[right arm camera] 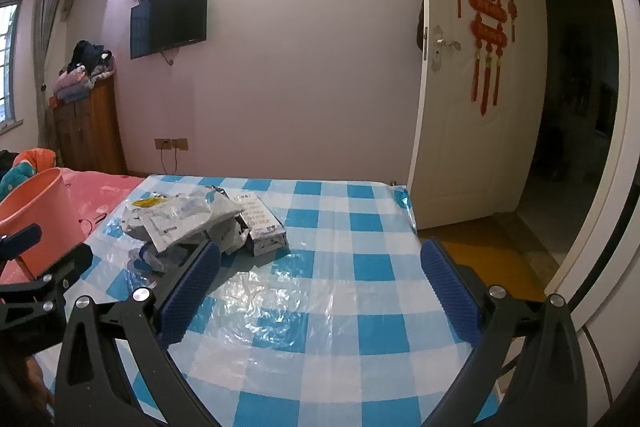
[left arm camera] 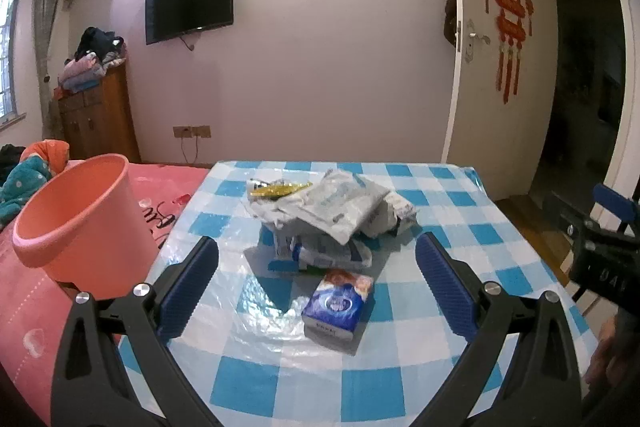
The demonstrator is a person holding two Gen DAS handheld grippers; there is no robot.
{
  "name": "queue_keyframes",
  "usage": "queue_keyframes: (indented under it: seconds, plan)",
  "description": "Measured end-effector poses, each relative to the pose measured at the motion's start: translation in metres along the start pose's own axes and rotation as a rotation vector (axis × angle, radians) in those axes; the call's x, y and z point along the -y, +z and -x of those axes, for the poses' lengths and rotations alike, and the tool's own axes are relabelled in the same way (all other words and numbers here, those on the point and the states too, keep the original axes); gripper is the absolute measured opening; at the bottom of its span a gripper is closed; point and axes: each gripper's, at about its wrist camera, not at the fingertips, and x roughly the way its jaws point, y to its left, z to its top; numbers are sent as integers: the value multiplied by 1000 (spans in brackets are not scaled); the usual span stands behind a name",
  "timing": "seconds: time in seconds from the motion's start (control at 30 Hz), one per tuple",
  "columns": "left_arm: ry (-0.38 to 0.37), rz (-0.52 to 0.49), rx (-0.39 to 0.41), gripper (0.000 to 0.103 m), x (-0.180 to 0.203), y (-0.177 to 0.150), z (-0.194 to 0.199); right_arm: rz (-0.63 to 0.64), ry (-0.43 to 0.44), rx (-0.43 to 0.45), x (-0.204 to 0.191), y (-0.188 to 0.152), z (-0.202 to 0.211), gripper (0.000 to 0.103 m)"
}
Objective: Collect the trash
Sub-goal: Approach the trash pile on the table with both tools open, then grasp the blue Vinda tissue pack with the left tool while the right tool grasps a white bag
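Blue tissue pack (left arm camera: pixel 338 307) sits on the checked tabletop (left arm camera: pixel 440 343), nearest piece of trash, between the spread pads of my left hand-held gripper (left arm camera: pixel 318 283) but ahead of them, not touched. Best move, I judge: go forward and low, close across its short sides, then swing left to the pink bin (left arm camera: pixel 80 223) beside the tabletop. Wrapper pile (left arm camera: pixel 328 215) lies just beyond. My right hand-held gripper (right arm camera: pixel 320 291) is spread too, empty, pile (right arm camera: pixel 188 223) to its left.

trash pile (left arm camera: pixel 328 215) mid-table, bucket (left arm camera: pixel 80 223) left, right side clear
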Motion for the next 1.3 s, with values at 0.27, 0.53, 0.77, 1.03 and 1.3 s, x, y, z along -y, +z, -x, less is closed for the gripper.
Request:
queue_keyframes:
  seconds: [0.27, 0.53, 0.77, 1.03, 1.3]
  plan:
    - [-20, -11, -71, 99, -13, -20, -12, -20, 49, -67, -2, -11, -13, 99]
    - [-23, 4, -154, 99, -36, -37, -29, -74, 148, -164, -7, -21, -33, 99]
    - [-77, -29, -269, 99, -31, -46, -58, -88, 202, -230, -9, -29, -53, 99]
    - [-153, -91, -413, 99, -9, -53, -112, -125, 278, -310, -2, -34, -79, 99]
    - [-172, -109, -460, 99, 1, -50, -144, -275, 459, -380, 2, -25, -120, 98]
